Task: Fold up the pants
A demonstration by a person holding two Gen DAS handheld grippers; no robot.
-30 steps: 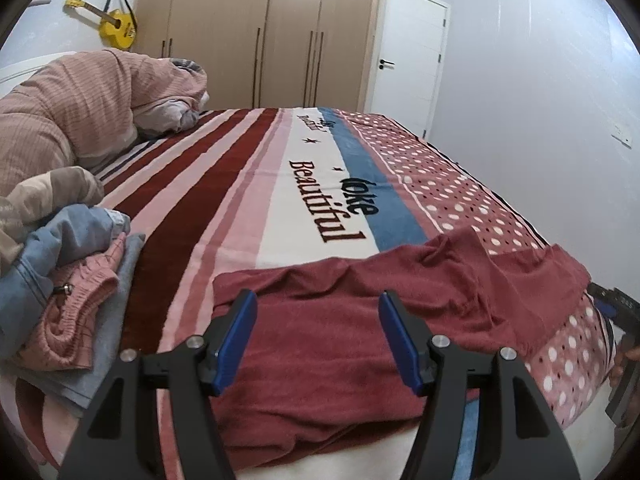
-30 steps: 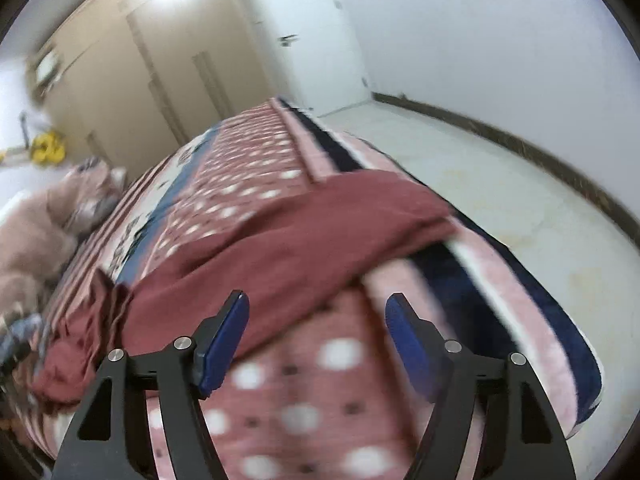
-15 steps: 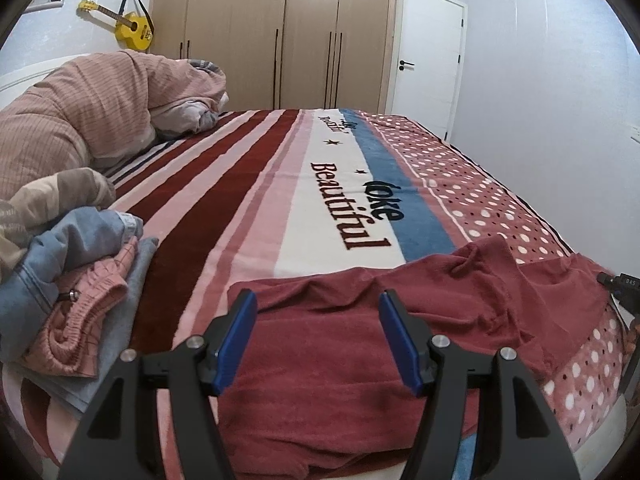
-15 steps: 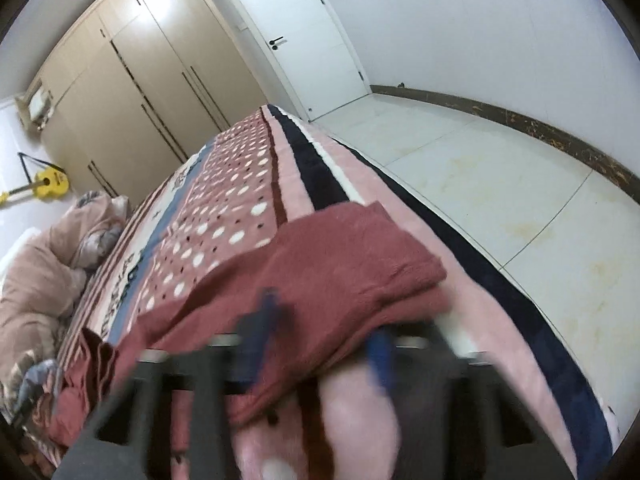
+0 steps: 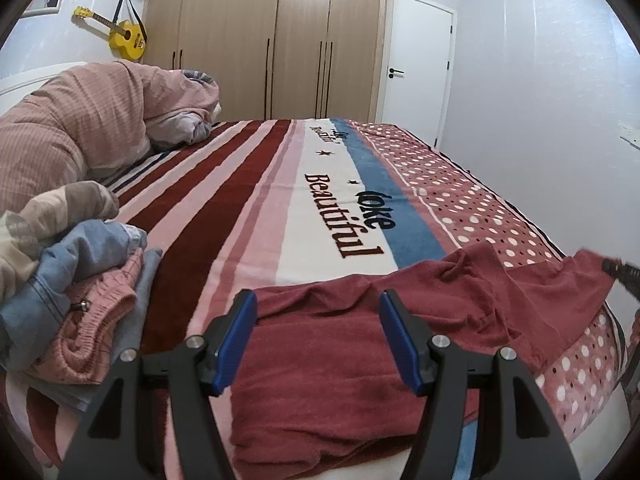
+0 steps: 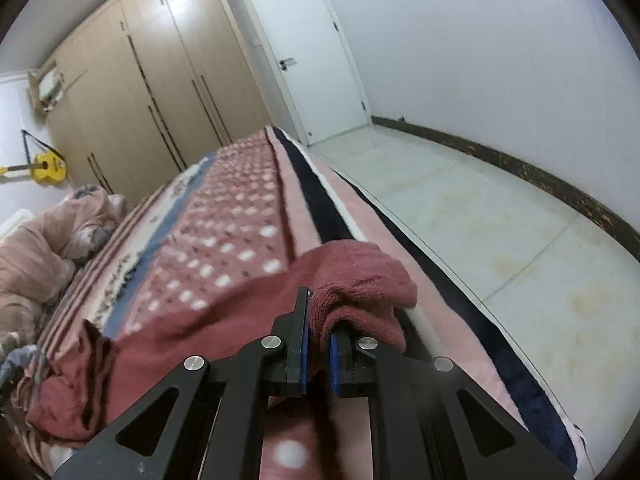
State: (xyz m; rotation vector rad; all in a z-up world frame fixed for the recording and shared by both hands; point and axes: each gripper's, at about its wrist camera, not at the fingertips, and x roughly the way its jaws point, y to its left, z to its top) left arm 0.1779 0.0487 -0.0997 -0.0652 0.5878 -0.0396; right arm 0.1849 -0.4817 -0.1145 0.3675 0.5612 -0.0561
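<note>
Over at the bed's [image 5: 280,208] near edge, right gripper [image 6: 318,344] pinches the pants [image 6: 192,320] leg end while left gripper [image 5: 316,340] gapes wide, so I'd grab the waist before lifting, or it'll bunch.

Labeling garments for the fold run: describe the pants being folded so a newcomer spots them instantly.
Find the striped bed blanket; along its near edge lie the pants, plain dark red and fuzzy, spread flat. Unlike the clothes pile of blue and pink at the left, one end is pinched in the right claw.
</note>
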